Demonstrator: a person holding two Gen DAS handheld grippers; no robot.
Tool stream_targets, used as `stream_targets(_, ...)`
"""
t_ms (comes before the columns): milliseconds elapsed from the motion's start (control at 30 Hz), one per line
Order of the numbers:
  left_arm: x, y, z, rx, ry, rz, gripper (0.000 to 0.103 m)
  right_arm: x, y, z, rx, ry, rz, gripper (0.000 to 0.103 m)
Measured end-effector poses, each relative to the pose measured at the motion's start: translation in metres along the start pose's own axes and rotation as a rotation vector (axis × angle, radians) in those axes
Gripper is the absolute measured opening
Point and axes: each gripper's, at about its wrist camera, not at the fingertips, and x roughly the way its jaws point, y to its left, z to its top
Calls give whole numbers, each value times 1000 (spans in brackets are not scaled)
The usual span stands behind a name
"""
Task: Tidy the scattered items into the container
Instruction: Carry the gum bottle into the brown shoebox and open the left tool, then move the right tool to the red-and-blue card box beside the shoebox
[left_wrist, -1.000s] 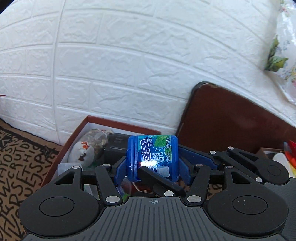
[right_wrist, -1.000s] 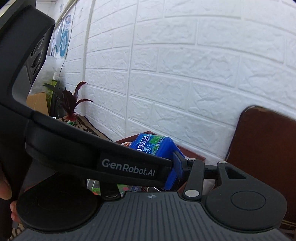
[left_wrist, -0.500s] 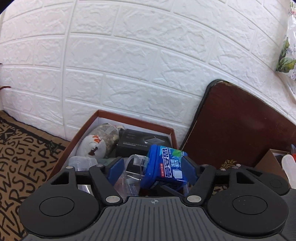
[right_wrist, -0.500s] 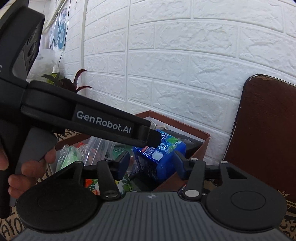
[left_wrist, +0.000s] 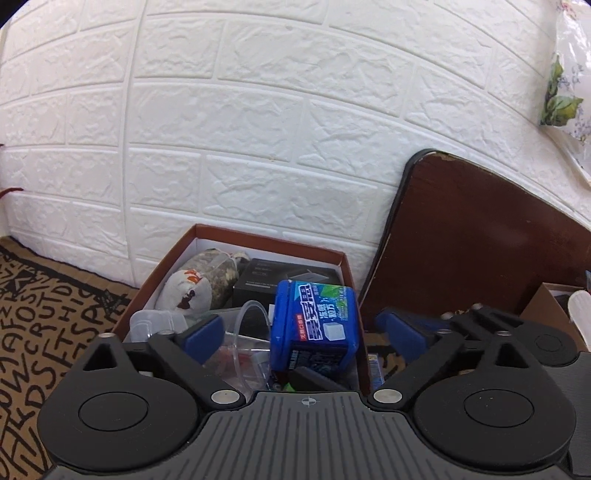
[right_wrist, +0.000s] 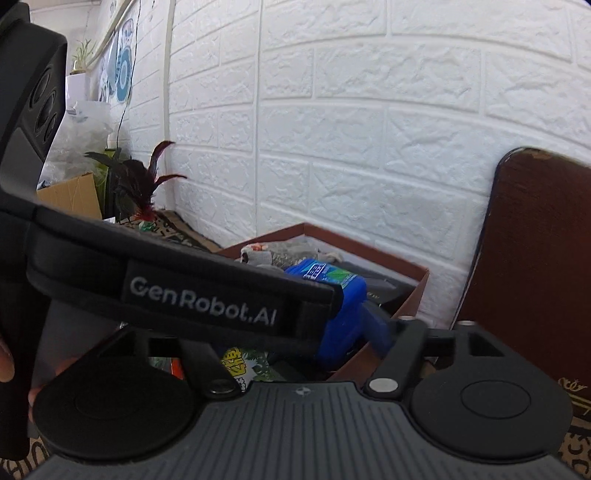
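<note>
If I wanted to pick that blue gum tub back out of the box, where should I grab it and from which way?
Probably by the blue gum tub's two narrow sides, coming from above. It stands fairly upright, slightly tilted, in the box, with its top clear. The clear cup crowds one side and the box wall the other, so a sideways approach looks cramped.

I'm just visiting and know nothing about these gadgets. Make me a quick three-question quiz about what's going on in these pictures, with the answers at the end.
1. True or false: the left gripper is clamped on the blue gum tub.
2. Where does the tub sit? A) on the patterned cloth B) in the brown box C) on the dark wooden board
3. Fill in: the flat carton at the back of the box, behind the tub, is coloured ____.

Key: 1 false, its fingers stand wide apart on either side of the tub; 2 B; 3 black.
</note>
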Motion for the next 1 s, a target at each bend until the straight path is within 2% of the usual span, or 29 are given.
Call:
stream_targets(100,-13,-9,-1,16,-20,3,103,-15,1,2,-7,-36,-8,98)
stream_targets(267,-43,-24,-4,8,-44,-56,103,-50,7,3,-29,-71,-3,101)
stream_targets(400,-70,-40,-19,-10,-71,-92,103,-87,3,-6,-30,-109,-12,101)
stream_targets(567,-91,-65,-50,-24,-62,-145,103,-131,-4,-34,-34,-130,-56,101)
stream_targets(700,-92,-87,-80,-56,-49,-195,103,-149,-11,-61,-38,-102,-75,102)
stream_targets(833,-72,-102,-113,-68,-80,-110,103,-142,-14,-89,-52,-30,-100,102)
stream_targets(933,-53,-101,-125,-113,-79,-80,102,-129,-17,-108,-65,28,-113,101)
stream_targets(1000,-43,-101,-128,-123,-96,-32,101,-119,-22,-118,-50,55,-120,100)
